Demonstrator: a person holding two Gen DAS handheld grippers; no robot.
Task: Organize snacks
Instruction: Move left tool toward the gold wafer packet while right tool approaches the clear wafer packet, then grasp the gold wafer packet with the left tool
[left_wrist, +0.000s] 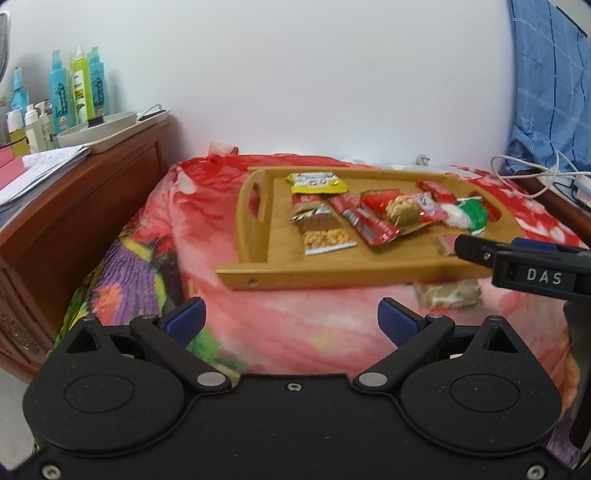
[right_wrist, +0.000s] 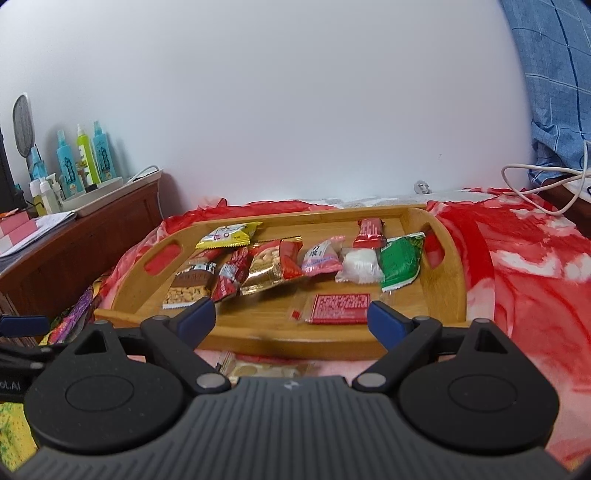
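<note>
A wooden tray (right_wrist: 448, 280) with cut-out handles lies on a red flowered blanket (right_wrist: 517, 280). Several snack packets lie in it: a yellow packet (right_wrist: 229, 235) at the back left, a peanut bar (right_wrist: 190, 286), red wrappers, a green packet (right_wrist: 400, 264) and a flat red packet (right_wrist: 340, 308) near the front rim. One clear packet of round biscuits (right_wrist: 269, 367) lies on the blanket just in front of the tray. My right gripper (right_wrist: 291, 319) is open above that front rim, nothing between its fingers. My left gripper (left_wrist: 291, 321) is open over the blanket, left of the biscuit packet (left_wrist: 448, 293).
A dark wooden cabinet (left_wrist: 92, 192) stands to the left with spray bottles (left_wrist: 79, 86), a white tray and papers on it. White cables (right_wrist: 539, 184) and blue checked cloth (right_wrist: 554, 74) are at the right. A white wall is behind the bed.
</note>
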